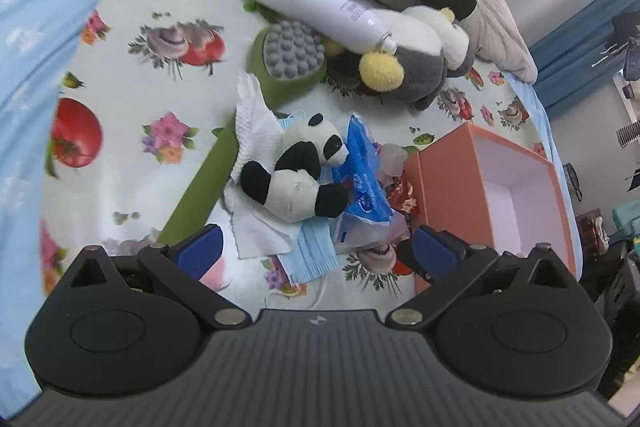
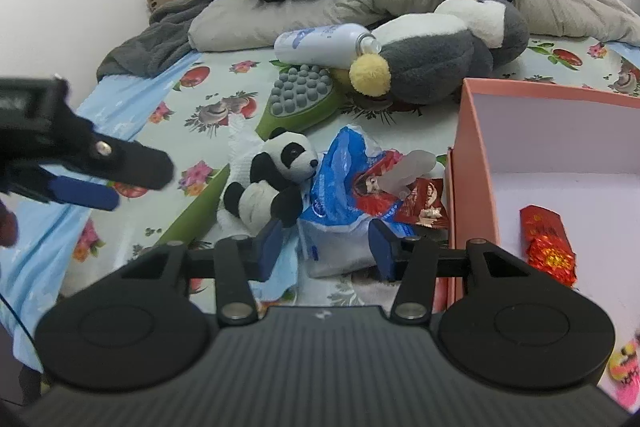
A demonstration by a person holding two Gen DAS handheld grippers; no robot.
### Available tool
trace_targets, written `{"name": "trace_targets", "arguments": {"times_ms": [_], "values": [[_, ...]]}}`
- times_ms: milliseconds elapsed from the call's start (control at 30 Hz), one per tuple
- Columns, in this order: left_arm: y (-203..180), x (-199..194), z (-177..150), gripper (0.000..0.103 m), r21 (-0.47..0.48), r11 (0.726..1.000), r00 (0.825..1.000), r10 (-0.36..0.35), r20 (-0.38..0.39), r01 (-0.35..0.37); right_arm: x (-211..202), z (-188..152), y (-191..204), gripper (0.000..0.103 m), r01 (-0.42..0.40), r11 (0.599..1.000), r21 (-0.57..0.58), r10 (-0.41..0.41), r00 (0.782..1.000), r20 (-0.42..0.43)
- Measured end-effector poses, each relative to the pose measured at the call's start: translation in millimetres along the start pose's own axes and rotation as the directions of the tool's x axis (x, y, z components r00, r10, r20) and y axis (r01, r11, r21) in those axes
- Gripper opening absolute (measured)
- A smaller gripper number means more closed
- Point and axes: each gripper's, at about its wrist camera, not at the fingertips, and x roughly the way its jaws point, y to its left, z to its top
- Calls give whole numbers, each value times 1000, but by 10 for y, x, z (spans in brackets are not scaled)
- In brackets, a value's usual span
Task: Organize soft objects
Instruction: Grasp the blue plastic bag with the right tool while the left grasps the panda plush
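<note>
Your left gripper [image 1: 316, 251]: matte black body, ribbed grey-black top plate with a small pale logo at 12 o'clock, two round domed covers, silver rivets at the linkage pivots, royal-blue finger pads [image 1: 200, 249]. Your right gripper [image 2: 326, 247]: same black shell, ribbed plate, silver rivets, blue pads [image 2: 269, 247].

The left claw [image 1: 316, 251] hangs wide open above a bed with a floral sheet [image 1: 132, 95]. Between its blue fingertips [image 1: 200, 247] lie a blue face mask [image 1: 312, 255] and white tissue [image 1: 256, 147], with a panda plush [image 1: 296, 171] resting on them beside a blue plastic packet [image 1: 364, 175]. An orange box [image 1: 452, 183] stands open to the right.
</note>
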Motion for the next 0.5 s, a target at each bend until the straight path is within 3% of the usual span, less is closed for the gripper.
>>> {"name": "trace_targets", "arguments": {"times_ms": [200,267,500], "values": [[75,357,153,91,8,1000,1000,-3,15,3,278,90,-4,45,4,1000,-25,-4,1000,-15],[95,470,217,81,3,1000,1000,0,19,0,360,124,-16,43,12,1000,-25,-12,1000,-17],[97,911,330,62,26,999,1000,-21,-20,22,571,178,-61,37,-2,1000,-30,1,999,-46]]}}
